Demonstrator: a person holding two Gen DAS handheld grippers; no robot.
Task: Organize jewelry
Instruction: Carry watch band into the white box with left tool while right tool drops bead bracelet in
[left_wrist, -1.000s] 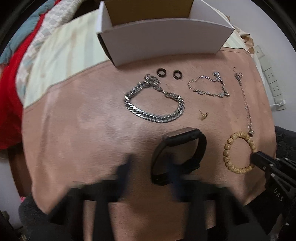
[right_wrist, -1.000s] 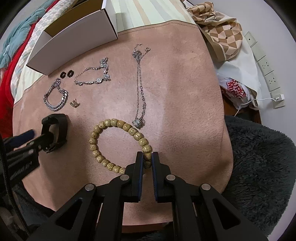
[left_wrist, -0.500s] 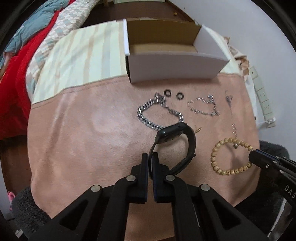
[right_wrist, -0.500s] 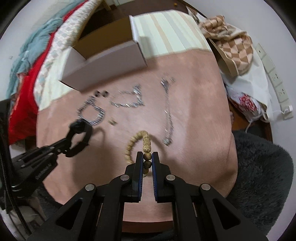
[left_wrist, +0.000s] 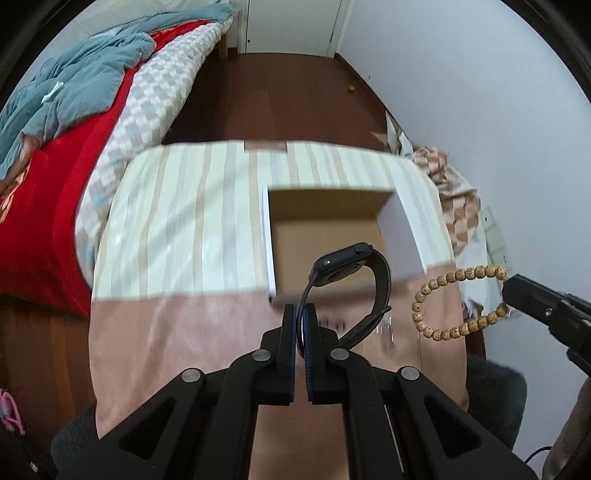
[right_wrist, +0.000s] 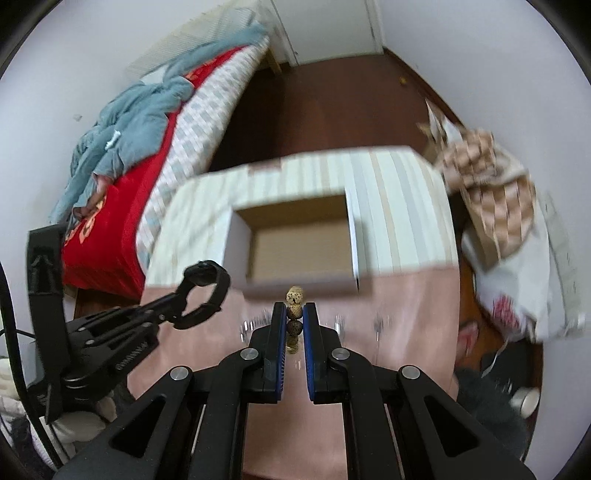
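My left gripper is shut on the strap of a black smartwatch and holds it in the air in front of an open white cardboard box. My right gripper is shut on a wooden bead bracelet, which hangs edge-on between the jaws; in the left wrist view the bracelet shows as a loop right of the watch. The box is empty inside. In the right wrist view the left gripper and the watch are at the left. Silver chains on the pink mat are blurred streaks.
The box stands on a striped cloth at the far half of the table. A bed with a red cover is at the left. Checked bags lie at the right by the white wall. Dark wooden floor lies beyond.
Both grippers have lifted off the mat and moved toward the box, the left with the watch, the right with the bead bracelet. The other jewelry stays on the mat.
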